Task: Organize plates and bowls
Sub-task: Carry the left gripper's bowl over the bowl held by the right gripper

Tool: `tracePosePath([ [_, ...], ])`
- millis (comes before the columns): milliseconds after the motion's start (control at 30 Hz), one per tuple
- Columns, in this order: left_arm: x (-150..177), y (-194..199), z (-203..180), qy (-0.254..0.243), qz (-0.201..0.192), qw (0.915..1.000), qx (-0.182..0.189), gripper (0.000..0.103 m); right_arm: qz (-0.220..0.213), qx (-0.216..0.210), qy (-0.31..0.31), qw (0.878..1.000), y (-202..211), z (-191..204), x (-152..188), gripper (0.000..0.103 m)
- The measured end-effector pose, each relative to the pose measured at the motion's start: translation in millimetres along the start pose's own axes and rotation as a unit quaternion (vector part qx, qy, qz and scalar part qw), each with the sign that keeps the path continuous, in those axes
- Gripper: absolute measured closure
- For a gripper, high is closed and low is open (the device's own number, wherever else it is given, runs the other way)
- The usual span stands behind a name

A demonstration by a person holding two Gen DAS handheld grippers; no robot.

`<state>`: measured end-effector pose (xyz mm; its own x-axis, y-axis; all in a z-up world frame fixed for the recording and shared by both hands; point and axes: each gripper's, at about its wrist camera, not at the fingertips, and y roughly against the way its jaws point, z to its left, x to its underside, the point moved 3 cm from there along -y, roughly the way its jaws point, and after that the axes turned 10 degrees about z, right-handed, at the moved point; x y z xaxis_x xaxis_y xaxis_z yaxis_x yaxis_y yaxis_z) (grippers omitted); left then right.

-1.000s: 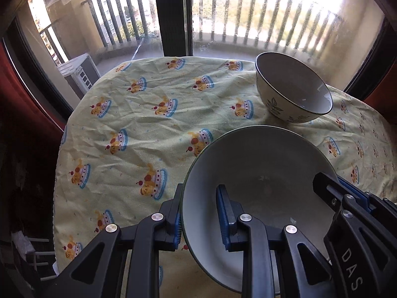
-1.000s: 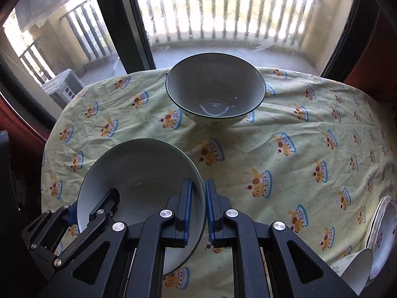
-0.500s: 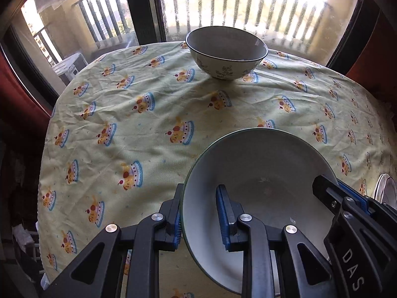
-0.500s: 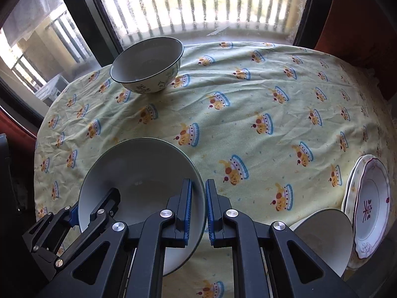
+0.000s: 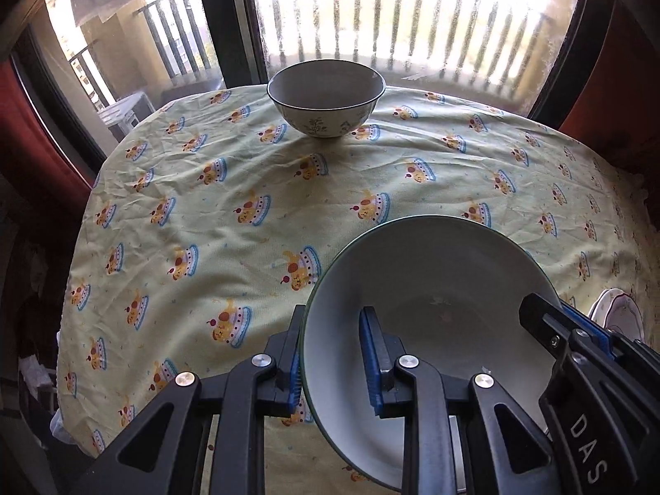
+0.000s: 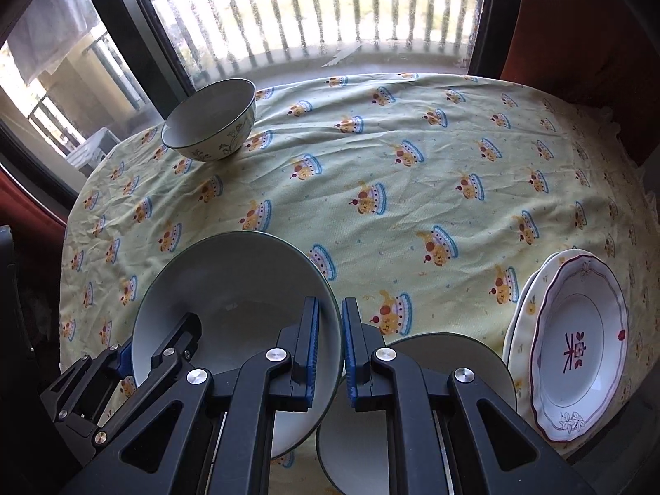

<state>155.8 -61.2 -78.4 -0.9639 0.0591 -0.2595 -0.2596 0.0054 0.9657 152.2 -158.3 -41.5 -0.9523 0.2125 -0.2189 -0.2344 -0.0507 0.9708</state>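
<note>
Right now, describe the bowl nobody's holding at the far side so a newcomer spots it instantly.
Start at the yellow tablecloth, then go to its far edge by the window. The small bowl sits there alone: dark rim, plant sprigs on its outside, unlike the plain large bowl held up front.

Green-rimmed bowl (image 5: 433, 280) — tilted, gripped both sides

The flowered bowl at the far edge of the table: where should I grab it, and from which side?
Take the flowered bowl by its rim, one finger inside and one outside, coming down from above on the near side. It stands upright and open on the tablecloth, with nothing beside it, and its rounded wall would likely slip in a side pinch.
</note>
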Motion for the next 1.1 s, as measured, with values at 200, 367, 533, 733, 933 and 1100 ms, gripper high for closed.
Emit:
tracePosePath([
  [200,1,15,-10,0.023,-0.015,0.9996,-0.004,0.080,-0.017,-0.014,0.009,1.000,15,-14,-2,0.089],
  [367,5,32,-21,0.024,-0.036,0.9989,-0.017,0.080,-0.035,-0.031,0.023,0.999,32,-21,-2,0.089],
  [533,10,39,-35,0.021,-0.045,0.9985,-0.024,0.080,-0.043,-0.037,0.025,0.998,41,-36,2,0.089],
  [733,23,41,-54,0.014,-0.042,0.9988,-0.021,0.080,-0.046,-0.034,0.028,0.998,47,-54,12,0.089],
  [933,36,40,-75,0.003,-0.038,0.9991,-0.017,0.080,-0.040,-0.026,0.024,0.999,48,-77,25,0.089],
  [1100,45,32,-87,-0.001,-0.021,0.9997,-0.011,0.080,-0.030,-0.022,0.018,0.999,43,-94,33,0.089],
])
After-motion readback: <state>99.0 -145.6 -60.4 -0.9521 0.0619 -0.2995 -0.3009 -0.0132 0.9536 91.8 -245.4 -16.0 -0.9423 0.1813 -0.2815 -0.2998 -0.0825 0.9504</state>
